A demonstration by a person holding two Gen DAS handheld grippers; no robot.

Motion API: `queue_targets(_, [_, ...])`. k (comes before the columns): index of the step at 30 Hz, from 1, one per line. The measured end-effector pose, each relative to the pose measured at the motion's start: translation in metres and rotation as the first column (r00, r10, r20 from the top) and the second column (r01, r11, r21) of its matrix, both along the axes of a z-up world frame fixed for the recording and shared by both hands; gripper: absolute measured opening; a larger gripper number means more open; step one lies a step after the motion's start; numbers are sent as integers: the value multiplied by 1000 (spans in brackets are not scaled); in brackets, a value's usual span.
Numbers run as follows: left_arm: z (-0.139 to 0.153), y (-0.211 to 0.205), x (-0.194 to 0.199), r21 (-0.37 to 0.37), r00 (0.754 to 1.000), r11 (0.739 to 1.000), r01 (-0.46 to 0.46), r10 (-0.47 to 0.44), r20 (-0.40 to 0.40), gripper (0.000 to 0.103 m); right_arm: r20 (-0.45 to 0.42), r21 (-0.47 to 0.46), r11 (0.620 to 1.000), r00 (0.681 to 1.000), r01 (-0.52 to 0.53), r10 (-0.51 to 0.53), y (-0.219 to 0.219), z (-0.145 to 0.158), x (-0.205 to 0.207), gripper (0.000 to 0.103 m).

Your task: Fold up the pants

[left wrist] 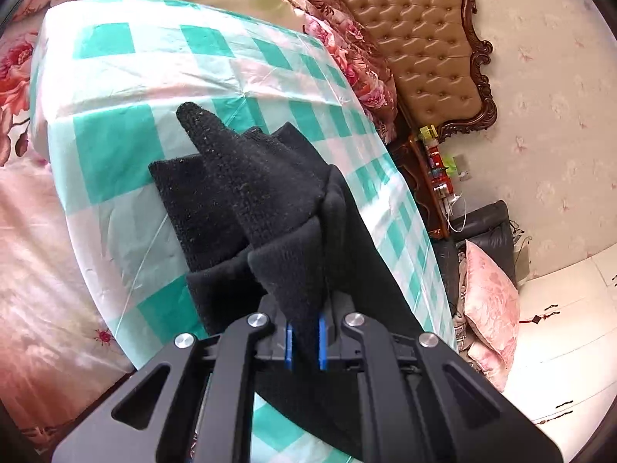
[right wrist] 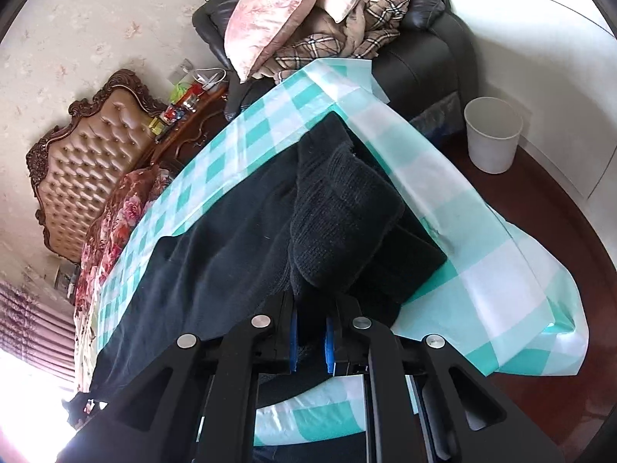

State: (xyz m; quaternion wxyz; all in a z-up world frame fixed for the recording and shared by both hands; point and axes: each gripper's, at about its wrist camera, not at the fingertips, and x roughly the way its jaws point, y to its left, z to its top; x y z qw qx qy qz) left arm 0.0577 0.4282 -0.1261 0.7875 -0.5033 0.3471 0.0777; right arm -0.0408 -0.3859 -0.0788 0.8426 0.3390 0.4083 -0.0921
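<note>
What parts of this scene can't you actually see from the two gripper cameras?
- Left wrist view: left gripper fingertips, buried in the black pants.
- Right wrist view: right gripper fingertips, under bunched fabric; pants' far end washed out by window glare lower left.
- Neither view: the person's hands.

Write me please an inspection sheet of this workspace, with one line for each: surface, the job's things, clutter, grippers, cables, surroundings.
Surface: table under a green-and-white checked cloth, creased, hanging over the edges.
Job's things: black pants spread along the cloth, one part bunched and lifted at each gripper.
Clutter: nothing seen on the cloth besides the pants.
Grippers: left gripper shut on a fold of the pants; right gripper shut on the pants too.
Cables: white cable on the wooden side table, among small items.
Surroundings: tufted headboard, floral bedding, dark armchair piled with pink pillows and a plaid blanket, white bin on the floor.
</note>
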Motion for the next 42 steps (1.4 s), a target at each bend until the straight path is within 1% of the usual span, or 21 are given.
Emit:
queue_targets(3, [3,3,5,-21,1000,1000,5,-4,9,8,14,25,1000,1000,-5,5,-2,6,4,11])
queue_targets(4, [8,3,8,-20,1000,1000,8,-8,18,8,23,31,999,1000,-9,8,-2,11,5,11])
queue_targets(8, [38,-1,15,8,998,1000,22,-23,65,8,61,18,1000,998,-19,18,2,29,5,11])
queue_targets(10, [47,-2,11,29,997,999,22,-24,73,8,59,13,1000,998,-19,18,2,30,0,11])
queue_targets(11, [47,-2,9,35,997,999,21,-23,67,8,54,15,1000,998,-18,17,1,28,-1,11])
queue_targets(13, [38,2,4,29,998,999,22,-23,52,8,29,20,1000,1000,-14,13,-2,16,-5,11])
queue_targets(17, [-3,3,-2,-13,999,1000,24,-25,-31,8,-51,19,1000,999,-3,4,-6,-19,-4,11])
queue_targets(20, [-26,6,-2,-37,998,999,11,-14,-64,8,-98,-12,1000,995,-5,4,-4,-38,0,11])
queue_targets(22, [-31,7,-1,-46,998,999,11,-14,-63,8,-107,-29,1000,994,-8,5,-2,-43,0,11])
queue_targets(26, [-30,7,4,-23,998,999,29,-30,-52,10,-120,-42,999,993,-6,1,-2,-48,-1,11])
queue_targets(29, [-30,7,8,-23,998,999,35,-36,-54,10,-114,-55,998,993,-12,6,0,-51,-2,11])
queue_targets(30, [-27,7,13,-13,998,999,43,-44,-55,10,-112,-56,998,994,-12,5,0,-52,-2,11])
queue_targets(32, [-10,3,21,29,997,997,68,-68,-25,9,-106,-48,999,994,-4,-1,-2,-54,-2,11])
queue_targets(33, [7,-1,26,66,996,994,86,-87,13,9,-104,-43,999,995,0,-5,-2,-54,-2,11])
queue_targets(34, [18,-4,28,88,994,992,95,-99,41,9,-103,-42,999,995,2,-7,-2,-54,-2,11])
queue_targets(36, [50,-12,30,175,984,978,109,-132,123,9,-100,-47,999,995,5,-10,-1,-54,-2,11])
queue_targets(37, [53,-13,30,191,983,976,105,-131,127,9,-98,-50,999,995,7,-11,-1,-54,-3,11])
queue_targets(38, [45,-11,31,179,988,979,98,-117,97,9,-96,-55,998,995,7,-12,0,-54,-3,11])
queue_targets(39, [32,-6,31,149,993,985,92,-103,65,9,-94,-56,998,996,7,-12,0,-54,-3,11])
queue_targets(40, [11,0,29,104,996,991,81,-83,17,9,-93,-56,998,996,8,-13,0,-55,-3,11])
queue_targets(42, [-13,4,25,74,997,994,81,-79,-25,9,-96,-60,998,995,5,-11,1,-54,-3,11])
